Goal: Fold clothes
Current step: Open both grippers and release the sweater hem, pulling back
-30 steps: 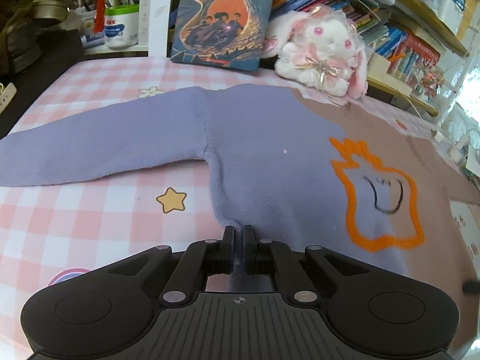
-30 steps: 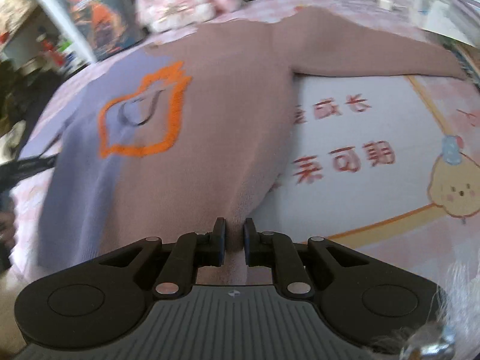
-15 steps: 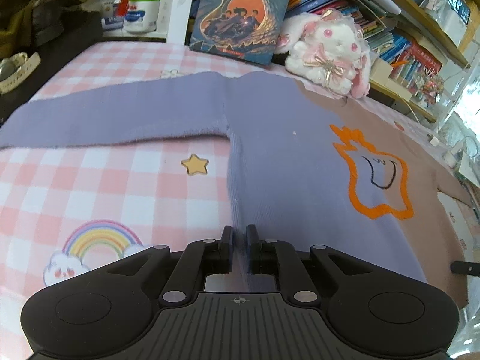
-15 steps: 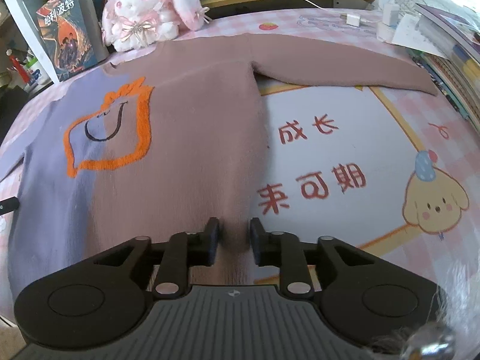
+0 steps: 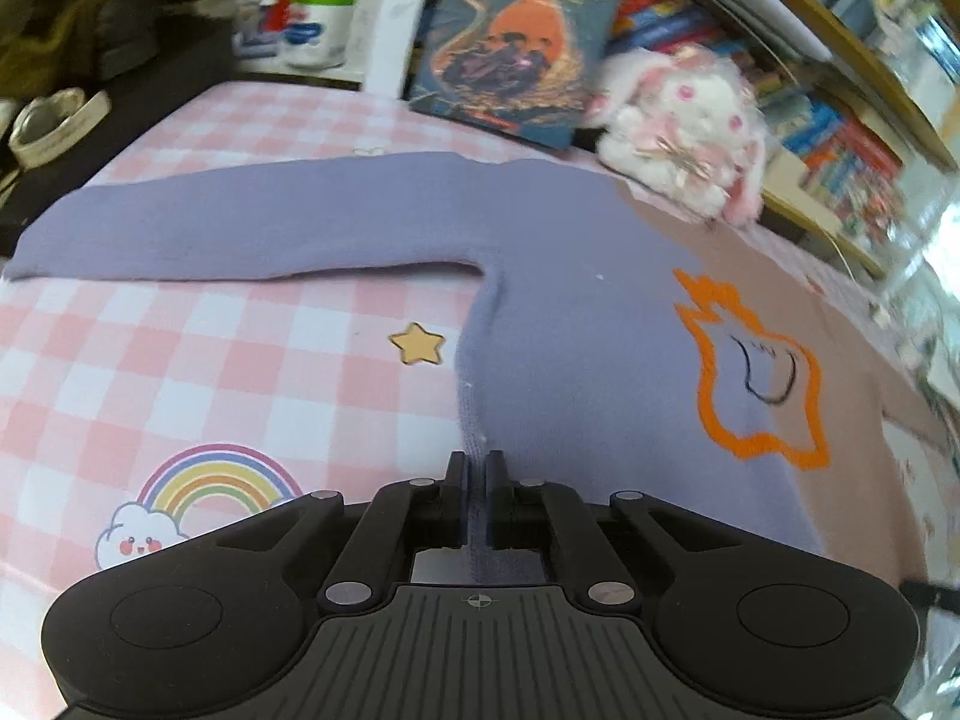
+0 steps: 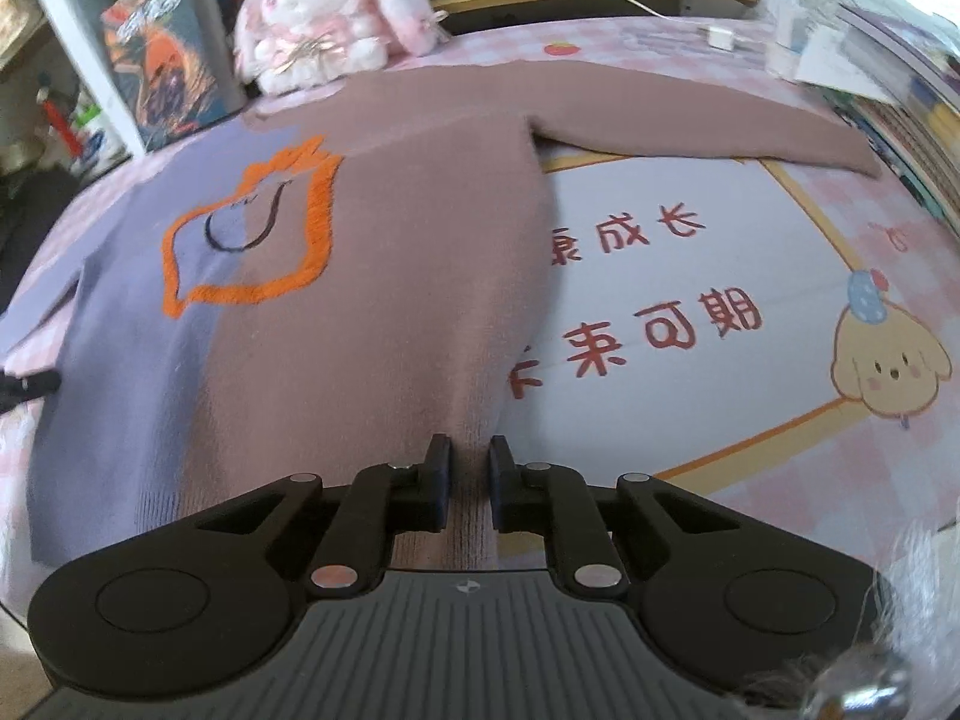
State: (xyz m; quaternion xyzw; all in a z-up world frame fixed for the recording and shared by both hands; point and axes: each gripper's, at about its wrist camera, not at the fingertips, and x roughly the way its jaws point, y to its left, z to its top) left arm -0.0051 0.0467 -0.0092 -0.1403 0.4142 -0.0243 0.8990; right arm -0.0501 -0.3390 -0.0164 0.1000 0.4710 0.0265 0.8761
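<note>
Sweater [image 5: 576, 324]: one, half lilac, half brown, orange outline on the chest, flat and face up on the pink checked cloth [image 5: 180, 372], both sleeves spread. One plush rabbit [image 6: 324, 18] and one book [image 5: 516, 42] sit behind the collar. Two grippers at the hem: left gripper [image 5: 477, 462] jaws narrow, pinching the lilac corner; right gripper [image 6: 468, 450] jaws narrow, brown hem between them. Versus 0.5 s ago: left jaws closed tighter, right gap much the same; sweater hasn't moved, both views blurrier.
</note>
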